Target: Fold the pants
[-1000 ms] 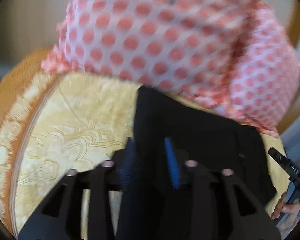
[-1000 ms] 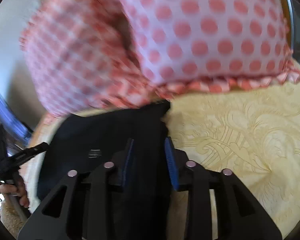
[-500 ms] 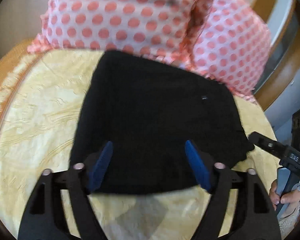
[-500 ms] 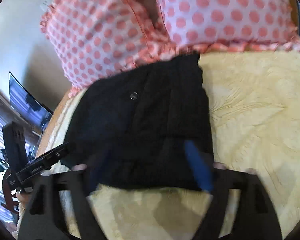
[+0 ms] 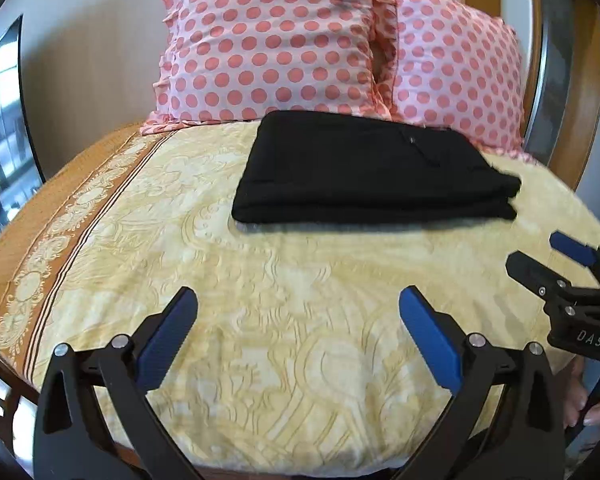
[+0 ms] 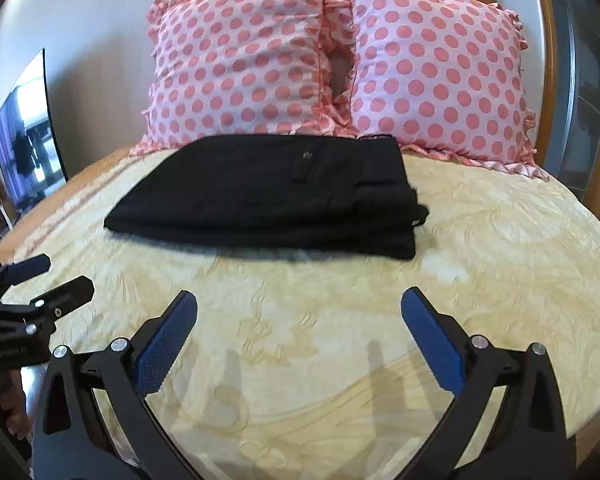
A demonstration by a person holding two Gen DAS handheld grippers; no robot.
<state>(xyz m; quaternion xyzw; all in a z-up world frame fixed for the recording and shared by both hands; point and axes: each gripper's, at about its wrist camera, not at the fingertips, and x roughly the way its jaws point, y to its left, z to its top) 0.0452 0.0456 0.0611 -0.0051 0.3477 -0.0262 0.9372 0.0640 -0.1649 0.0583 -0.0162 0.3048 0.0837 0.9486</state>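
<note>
Left wrist view showing the pants (image 5: pixel 364 172) lying as a flat black rectangle on the bed (image 5: pixel 300 320), far edge just under the two pink dotted pillows (image 5: pixel 268 40), layers stacked at the right-hand end. Left tongs (image 5: pixel 298 336) gaping wide over bare yellow bedspread, gripping nothing, well short of the cloth. Right tongs (image 6: pixel 298 336) likewise spread wide and empty in the right wrist view, hanging above the bedspread near the bed's foot, apart from the pants (image 6: pixel 268 196). Judging from the compact, squared bundle: folding looking essentially done, with little left beyond perhaps tidying the right-hand corner, where a small tab or lip of fabric seems to be poking out of the stack, though blur there is making that hard to confirm. Top face appearing smooth, a button or rivet showing near the waistband area. No boxes, baskets or drawers appearing in either view, so nothing being held in any container; only the pants and pillows resting on the bed.
</note>
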